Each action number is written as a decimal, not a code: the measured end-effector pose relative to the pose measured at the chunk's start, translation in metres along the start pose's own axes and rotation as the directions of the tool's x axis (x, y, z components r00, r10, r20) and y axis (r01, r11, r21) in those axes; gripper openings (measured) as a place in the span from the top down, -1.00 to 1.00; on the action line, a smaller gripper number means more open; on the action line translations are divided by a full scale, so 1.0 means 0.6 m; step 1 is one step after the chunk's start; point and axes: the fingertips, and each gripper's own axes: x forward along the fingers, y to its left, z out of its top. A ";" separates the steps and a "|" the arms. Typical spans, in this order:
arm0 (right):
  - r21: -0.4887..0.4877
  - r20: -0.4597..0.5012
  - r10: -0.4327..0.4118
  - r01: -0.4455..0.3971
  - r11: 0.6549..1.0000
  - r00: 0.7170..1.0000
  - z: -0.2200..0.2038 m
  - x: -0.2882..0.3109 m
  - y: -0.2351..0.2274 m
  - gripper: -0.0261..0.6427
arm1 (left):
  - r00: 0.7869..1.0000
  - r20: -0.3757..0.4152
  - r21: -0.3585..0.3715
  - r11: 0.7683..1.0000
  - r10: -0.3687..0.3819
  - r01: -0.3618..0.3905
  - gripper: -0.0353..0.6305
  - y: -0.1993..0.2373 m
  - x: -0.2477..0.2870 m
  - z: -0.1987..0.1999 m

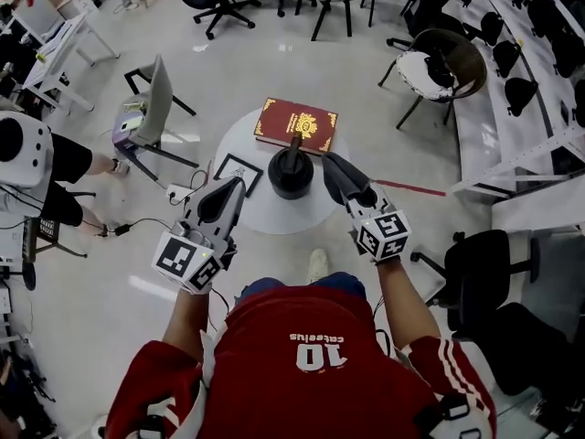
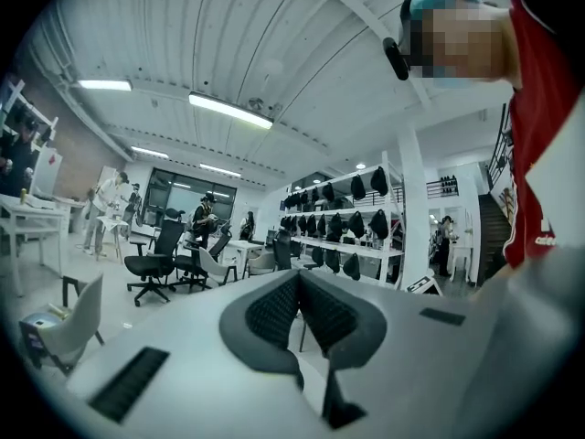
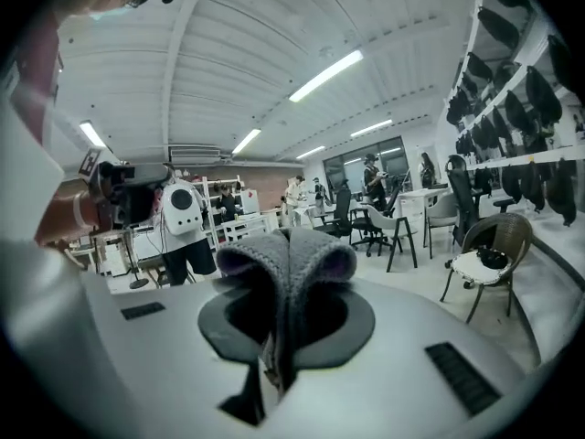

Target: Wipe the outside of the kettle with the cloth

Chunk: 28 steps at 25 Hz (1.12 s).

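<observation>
A black kettle (image 1: 291,171) with an upright handle stands in the middle of a small round white table (image 1: 265,214). My right gripper (image 1: 333,164) hovers just right of the kettle, tips near its side, shut on a grey knitted cloth (image 3: 287,256) that bulges out between its jaws (image 3: 286,241). In the head view the cloth (image 1: 342,177) shows as a dark wad at the tips. My left gripper (image 1: 234,188) hangs over the table's left edge, apart from the kettle. Its ribbed pads (image 2: 274,311) meet with nothing between them. Neither gripper view shows the kettle.
A red book (image 1: 295,124) lies on the table behind the kettle, and a small framed picture (image 1: 237,171) lies at its left. A grey chair (image 1: 152,108) and a seated person (image 1: 55,181) are at the left. A black office chair (image 1: 475,273) stands at the right.
</observation>
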 end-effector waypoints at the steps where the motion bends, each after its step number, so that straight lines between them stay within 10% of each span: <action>1: -0.002 -0.008 0.010 -0.010 1.000 1.000 -0.006 0.017 -0.013 0.79 | 1.000 -0.003 0.003 1.000 0.014 -0.014 0.87 0.003 0.007 0.000; 16: -0.050 -0.227 0.150 -0.165 0.985 0.962 -0.122 0.215 -0.099 0.79 | 0.970 -0.046 0.004 0.971 0.240 -0.240 0.87 0.044 0.004 -0.026; 28: -0.062 -0.327 0.159 -0.189 0.980 0.932 -0.166 0.274 -0.100 0.79 | 0.971 -0.080 -0.026 0.973 0.225 -0.228 0.87 0.085 -0.012 -0.048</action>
